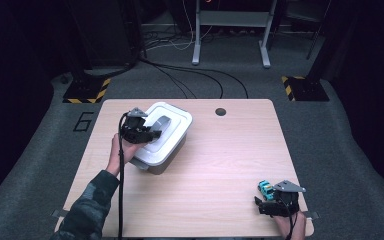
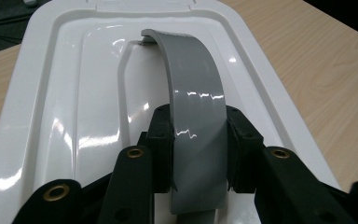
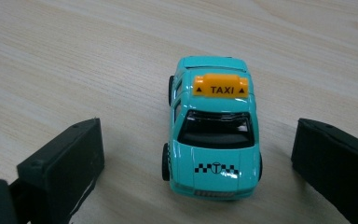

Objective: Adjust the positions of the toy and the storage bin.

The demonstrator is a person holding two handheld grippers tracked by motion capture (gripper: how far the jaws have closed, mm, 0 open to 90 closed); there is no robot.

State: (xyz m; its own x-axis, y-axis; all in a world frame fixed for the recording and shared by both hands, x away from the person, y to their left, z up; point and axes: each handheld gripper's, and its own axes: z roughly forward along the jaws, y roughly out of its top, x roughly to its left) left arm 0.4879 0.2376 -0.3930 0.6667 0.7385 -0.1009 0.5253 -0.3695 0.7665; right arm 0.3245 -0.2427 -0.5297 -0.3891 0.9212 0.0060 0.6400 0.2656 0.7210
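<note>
A white lidded plastic box (image 1: 166, 141) stands on the left half of the wooden table, its white lid (image 2: 98, 93) carrying a grey arched handle (image 2: 196, 93). My left gripper (image 1: 150, 134) reaches over the lid from the left and is shut on that grey handle (image 1: 162, 122), one black pad on each side of it. At the table's near right corner a small teal toy taxi (image 3: 213, 130) with an orange TAXI sign stands on the wood. My right gripper (image 3: 196, 158) rests there open, its jaws wide apart on either side of the taxi (image 1: 265, 189) without touching it.
The wooden table (image 1: 220, 165) has a dark round hole (image 1: 220, 111) near its far edge. Beyond it lie grey carpet, loose cables (image 1: 200, 75) and metal stand legs (image 1: 230, 35). A cable (image 1: 120, 190) trails from the left gripper along the person's sleeve.
</note>
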